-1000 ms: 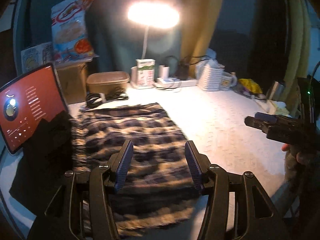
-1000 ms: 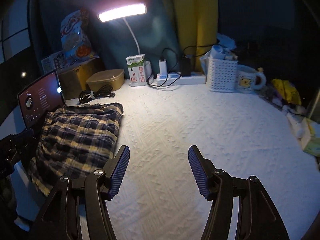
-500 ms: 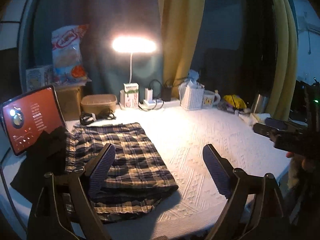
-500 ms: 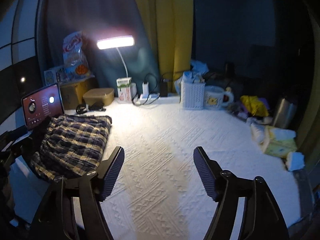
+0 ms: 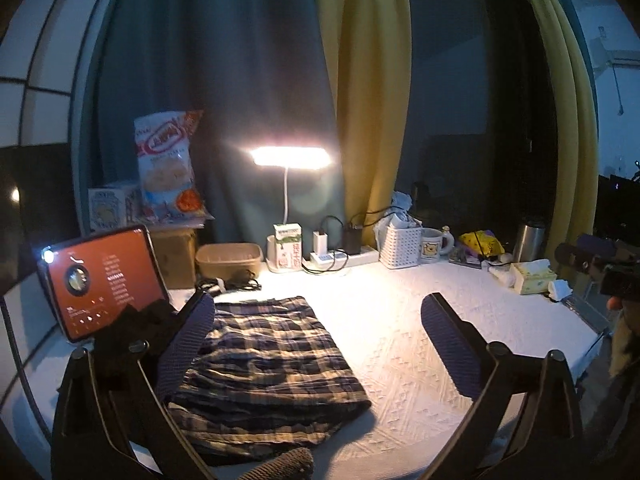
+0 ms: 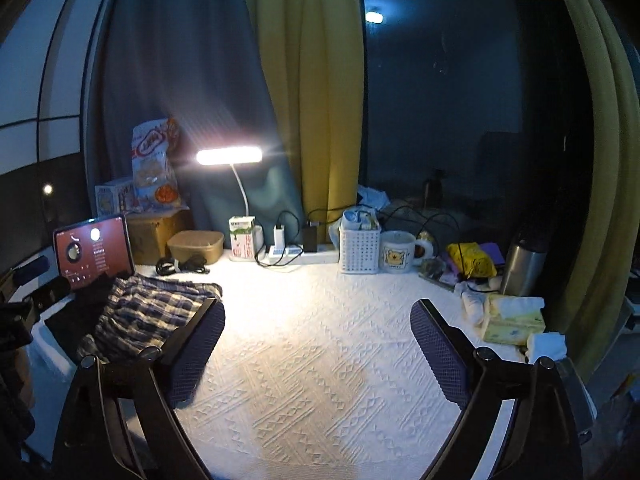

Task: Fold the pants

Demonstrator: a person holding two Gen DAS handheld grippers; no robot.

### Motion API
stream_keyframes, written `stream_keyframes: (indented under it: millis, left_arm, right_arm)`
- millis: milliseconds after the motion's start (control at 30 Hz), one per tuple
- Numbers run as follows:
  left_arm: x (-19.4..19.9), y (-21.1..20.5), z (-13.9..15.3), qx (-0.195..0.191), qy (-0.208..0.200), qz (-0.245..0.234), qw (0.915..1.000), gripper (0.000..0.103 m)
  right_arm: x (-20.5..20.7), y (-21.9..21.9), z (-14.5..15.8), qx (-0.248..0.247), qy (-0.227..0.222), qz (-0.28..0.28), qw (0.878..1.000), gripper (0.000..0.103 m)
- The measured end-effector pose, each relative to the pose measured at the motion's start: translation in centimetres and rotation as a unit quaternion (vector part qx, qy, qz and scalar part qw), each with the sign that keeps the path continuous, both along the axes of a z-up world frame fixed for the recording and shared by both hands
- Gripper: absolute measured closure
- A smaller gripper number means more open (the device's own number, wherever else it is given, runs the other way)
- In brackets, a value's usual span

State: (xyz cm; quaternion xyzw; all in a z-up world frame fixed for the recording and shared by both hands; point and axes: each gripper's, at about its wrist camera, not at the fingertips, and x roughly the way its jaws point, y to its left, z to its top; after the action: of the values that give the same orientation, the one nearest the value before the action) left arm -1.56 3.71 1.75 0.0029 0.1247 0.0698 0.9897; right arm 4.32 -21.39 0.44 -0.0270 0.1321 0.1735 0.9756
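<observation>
Both grippers, left gripper [image 5: 316, 344] and right gripper [image 6: 318, 344], pull back 1 s on, jaws apart and empty (plaid pants [image 5: 264, 364] lie folded, task likely done).

- Left gripper [image 5: 316, 344], lower half of its own view: two black angular finger arms, each ending in a flat pad [image 5: 186, 346] of dark blue with a fine dotted grid texture.
- A round silver screw head sits at each joint of those arms.
- Right gripper [image 6: 318, 346], lower half of its own view: the same black arms, blue textured pads [image 6: 438, 354] and silver screw heads.
- At the right edge of the left view, a small patch of reddish skin shows under the black body of the other gripper.
</observation>
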Motion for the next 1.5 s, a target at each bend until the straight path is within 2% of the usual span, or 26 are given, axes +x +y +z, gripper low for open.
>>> stream_keyframes:
  millis: [100, 200, 733, 1500]
  left_arm:
    - [-0.4, 0.2, 0.0, 0.015, -0.008, 0.016, 0.9997, 0.001]
    - [-0.4, 0.8, 0.0, 0.008, -0.009, 0.025, 0.9996, 0.001]
    - [-0.1, 2.3, -1.6, -0.013, 0.012, 0.016, 0.9997, 0.001]
    - [-0.1, 2.0, -1.5, -0.011, 0.017, 0.014, 0.9997, 0.001]
  right_arm:
    - [-0.4, 0.3, 0.2, -0.003, -0.003, -0.002, 1.0, 0.008]
    - [-0.8, 0.8, 0.1, -0.006, -0.002, -0.001, 1.0, 0.008]
    - [-0.6, 3.7, -0.9, -0.007, 0.009, 0.006, 1.0, 0.007]
    - [-0.5, 4.8, -1.3, -0.015, 0.017, 0.017, 1.0, 0.007]
